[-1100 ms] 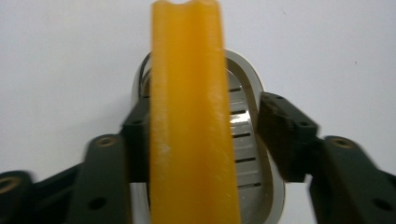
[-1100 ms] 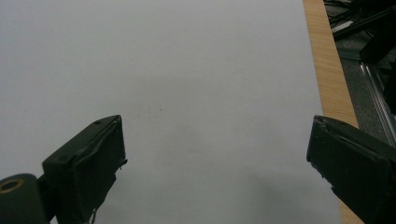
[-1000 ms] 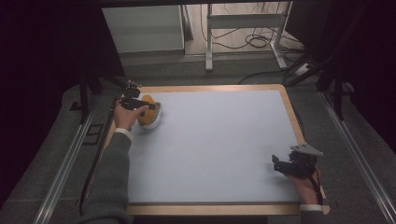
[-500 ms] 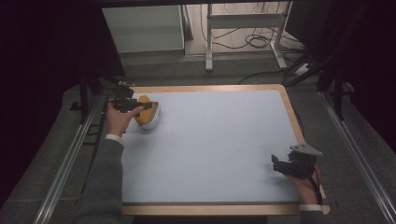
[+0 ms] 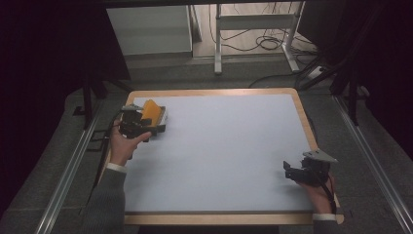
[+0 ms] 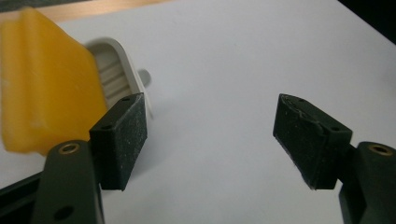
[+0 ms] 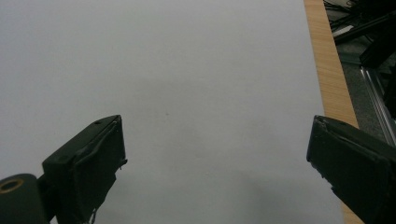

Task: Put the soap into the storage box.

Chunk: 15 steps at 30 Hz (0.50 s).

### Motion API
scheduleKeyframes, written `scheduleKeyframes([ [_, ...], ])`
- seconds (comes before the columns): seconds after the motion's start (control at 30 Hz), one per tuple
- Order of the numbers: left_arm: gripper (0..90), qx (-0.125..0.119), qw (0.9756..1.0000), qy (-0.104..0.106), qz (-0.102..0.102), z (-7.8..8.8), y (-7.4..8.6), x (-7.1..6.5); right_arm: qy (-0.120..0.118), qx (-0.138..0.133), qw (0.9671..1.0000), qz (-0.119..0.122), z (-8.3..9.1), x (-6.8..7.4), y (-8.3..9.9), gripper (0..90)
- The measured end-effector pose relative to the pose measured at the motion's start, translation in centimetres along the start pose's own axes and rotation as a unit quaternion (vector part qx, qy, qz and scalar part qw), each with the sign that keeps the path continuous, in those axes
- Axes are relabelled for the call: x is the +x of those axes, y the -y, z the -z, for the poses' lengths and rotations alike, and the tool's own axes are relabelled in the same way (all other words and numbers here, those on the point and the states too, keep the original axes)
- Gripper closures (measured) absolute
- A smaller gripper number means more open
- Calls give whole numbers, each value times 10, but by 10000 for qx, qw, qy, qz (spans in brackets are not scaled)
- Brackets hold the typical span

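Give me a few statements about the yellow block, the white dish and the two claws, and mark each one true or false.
1. The left claw is clamped on the yellow block. False: its jaws stand open with bare table between them, and the block lies off to one side.
2. The yellow block sits on the white dish. True.
3. The dish is near the far left corner of the table. True.
4. The right claw holds the dish. False: it is open, with nothing between its jaws.
5. The right claw is at the table's near right edge. True.
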State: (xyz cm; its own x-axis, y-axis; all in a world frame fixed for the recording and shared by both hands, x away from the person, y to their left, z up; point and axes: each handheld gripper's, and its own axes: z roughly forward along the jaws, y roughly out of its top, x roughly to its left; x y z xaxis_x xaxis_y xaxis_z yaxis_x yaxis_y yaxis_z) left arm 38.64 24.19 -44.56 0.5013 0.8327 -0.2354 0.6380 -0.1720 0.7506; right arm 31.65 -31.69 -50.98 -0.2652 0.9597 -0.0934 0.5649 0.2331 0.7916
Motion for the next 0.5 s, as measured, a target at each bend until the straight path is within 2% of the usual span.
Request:
scheduleKeyframes([
  [0.17, 267, 97, 9998, 56, -135, 1, 24, -12, -37, 12, 10000, 7, 0, 0, 0, 44],
  [0.2, 269, 146, 9997, 116, -170, 0, 34, -17, -44, 14, 10000, 10, -1, 1, 0, 44],
  [0.23, 269, 146, 9997, 116, -170, 0, 34, -17, -44, 14, 10000, 10, -1, 1, 0, 44],
  [0.3, 268, 230, 9994, 126, -224, -2, 46, -21, -63, 25, 10000, 48, -1, 3, 0, 44],
  [0.5, 266, 233, 9995, 128, -192, -2, 72, -28, -71, 6, 10000, 59, -1, 3, 0, 44],
])
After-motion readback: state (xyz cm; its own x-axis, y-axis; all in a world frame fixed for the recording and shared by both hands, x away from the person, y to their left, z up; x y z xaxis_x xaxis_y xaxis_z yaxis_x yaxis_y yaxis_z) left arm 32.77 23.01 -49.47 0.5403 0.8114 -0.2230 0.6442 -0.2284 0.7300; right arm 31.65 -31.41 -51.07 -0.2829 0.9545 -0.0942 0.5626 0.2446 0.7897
